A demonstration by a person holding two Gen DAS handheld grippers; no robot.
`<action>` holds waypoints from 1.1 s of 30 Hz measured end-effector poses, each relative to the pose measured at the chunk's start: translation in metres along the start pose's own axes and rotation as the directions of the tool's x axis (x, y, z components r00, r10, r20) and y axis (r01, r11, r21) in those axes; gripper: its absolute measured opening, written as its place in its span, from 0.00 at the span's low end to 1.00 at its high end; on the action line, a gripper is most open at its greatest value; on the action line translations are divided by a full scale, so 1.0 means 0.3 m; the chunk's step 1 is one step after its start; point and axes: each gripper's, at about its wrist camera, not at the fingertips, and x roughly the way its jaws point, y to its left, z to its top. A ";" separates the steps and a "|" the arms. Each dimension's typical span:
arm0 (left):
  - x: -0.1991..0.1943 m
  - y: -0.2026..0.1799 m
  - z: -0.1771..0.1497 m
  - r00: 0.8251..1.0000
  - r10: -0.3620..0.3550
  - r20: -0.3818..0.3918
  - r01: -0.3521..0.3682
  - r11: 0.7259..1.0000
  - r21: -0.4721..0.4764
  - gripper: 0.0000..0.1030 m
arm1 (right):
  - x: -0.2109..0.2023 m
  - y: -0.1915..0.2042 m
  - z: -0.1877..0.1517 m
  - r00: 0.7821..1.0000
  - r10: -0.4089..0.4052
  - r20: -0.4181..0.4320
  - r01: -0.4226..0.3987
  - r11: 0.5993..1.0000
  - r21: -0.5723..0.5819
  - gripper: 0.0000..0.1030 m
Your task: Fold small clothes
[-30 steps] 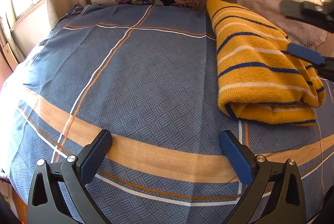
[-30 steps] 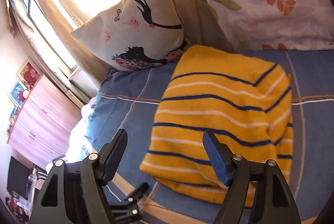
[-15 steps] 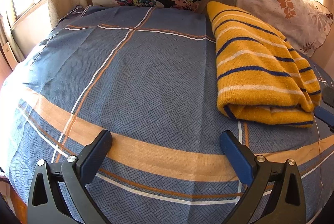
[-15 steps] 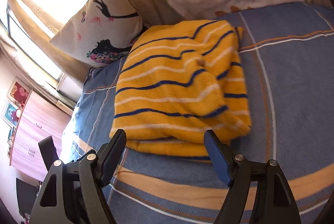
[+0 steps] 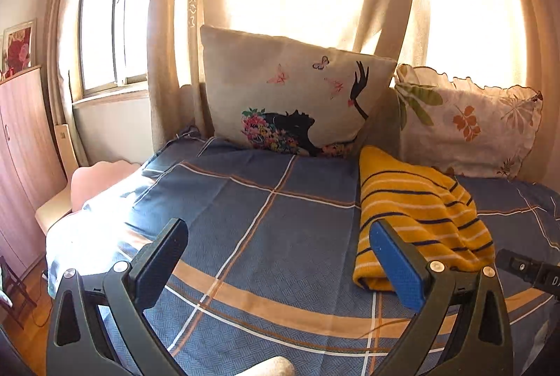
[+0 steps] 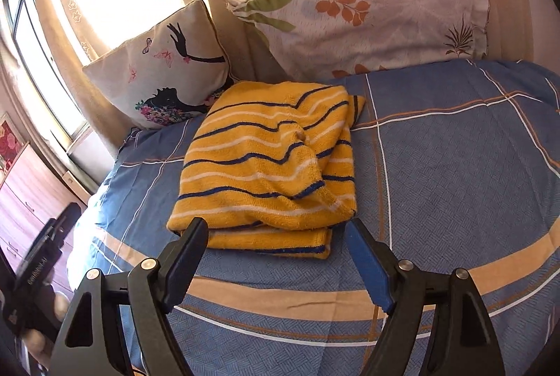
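A yellow sweater with blue and white stripes (image 6: 269, 166) lies folded on the blue checked bedspread (image 6: 448, 173), near the pillows. In the left wrist view the sweater (image 5: 416, 211) lies right of centre, partly behind my right finger. My left gripper (image 5: 280, 257) is open and empty, held above the bed's front part, left of the sweater. My right gripper (image 6: 276, 257) is open and empty, just in front of the sweater's near edge and apart from it.
A cushion with a black silhouette print (image 5: 297, 106) and a leaf-print pillow (image 6: 367, 12) lean against the curtains at the bed's head. A wooden dresser (image 5: 17, 159) stands left of the bed. The other gripper's body (image 5: 528, 271) shows at the right edge.
Both grippers have pulled back and tilted up from the bed. The right gripper left the sweater's top and now sits in front of its near edge. The sweater has not moved.
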 end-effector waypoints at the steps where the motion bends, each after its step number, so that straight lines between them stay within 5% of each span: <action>1: -0.004 0.001 0.013 1.000 -0.021 -0.002 0.021 1.000 0.002 1.00 | -0.005 0.002 -0.002 1.000 -0.002 0.003 0.002 1.000 -0.003 0.83; 13: 0.089 -0.119 -0.071 0.976 -0.089 -0.201 0.101 0.994 0.050 1.00 | 0.012 -0.003 -0.018 0.997 -0.080 -0.003 0.080 0.996 -0.031 0.85; 33: 0.199 -0.186 -0.157 0.916 -0.133 -0.379 0.164 0.985 0.049 1.00 | 0.079 -0.017 -0.017 0.989 -0.145 -0.038 0.142 0.987 -0.070 0.86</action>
